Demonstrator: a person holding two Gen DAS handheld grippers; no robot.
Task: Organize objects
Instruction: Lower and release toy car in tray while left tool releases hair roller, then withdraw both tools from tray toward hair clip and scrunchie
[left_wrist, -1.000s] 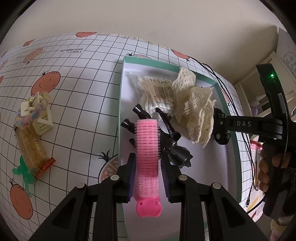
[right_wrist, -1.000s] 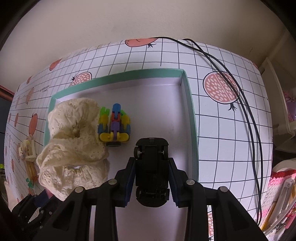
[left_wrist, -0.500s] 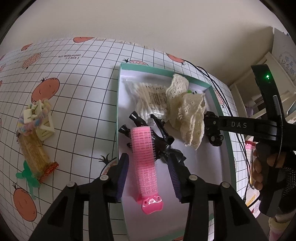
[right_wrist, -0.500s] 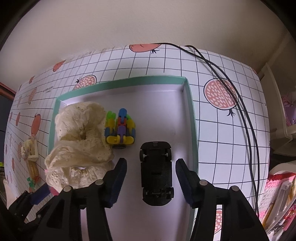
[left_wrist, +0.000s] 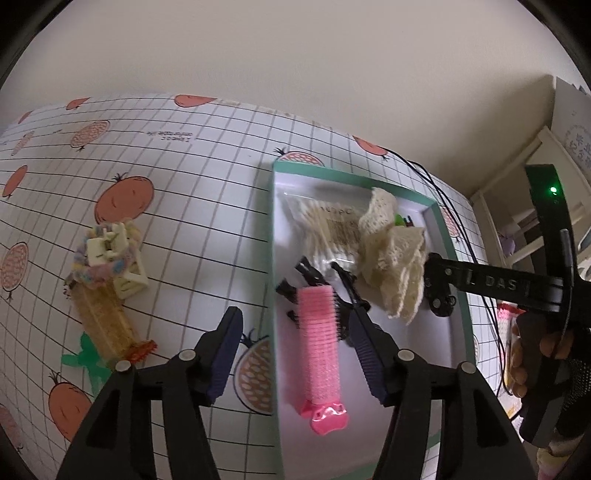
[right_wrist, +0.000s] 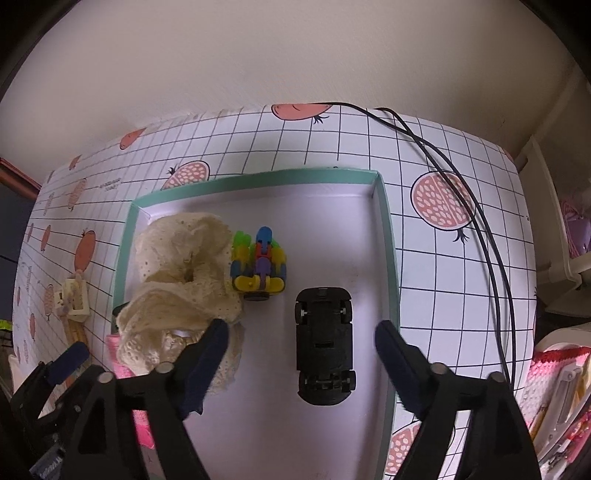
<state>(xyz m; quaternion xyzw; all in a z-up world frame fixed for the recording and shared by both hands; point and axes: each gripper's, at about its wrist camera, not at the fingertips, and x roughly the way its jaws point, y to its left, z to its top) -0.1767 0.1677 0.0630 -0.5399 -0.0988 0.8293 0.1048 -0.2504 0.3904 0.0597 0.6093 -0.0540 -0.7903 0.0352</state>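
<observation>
The shallow white tray with a mint-green rim lies on the grid-patterned tablecloth with fruit prints.

Left gripper: jaws opening, released. The pink cylindrical hair roller with a plastic clip end lies between the 2 pads on the tray floor, just inside the tray's left rim, with clear gaps on both sides. The left pad hangs over the tablecloth, outside the rim. Black hair clips lie at the roller's far end.

Right gripper: jaws opening, released. The black toy car lies on its roof, wheels up, between the 2 pads and touching neither. It lies near the tray's right wall. Bare tray floor extends beyond the car to the far rim.

The multicoloured plastic block toy stands just left of the car. The cream lace scrunchie touches it and fills the tray's left part.
</observation>
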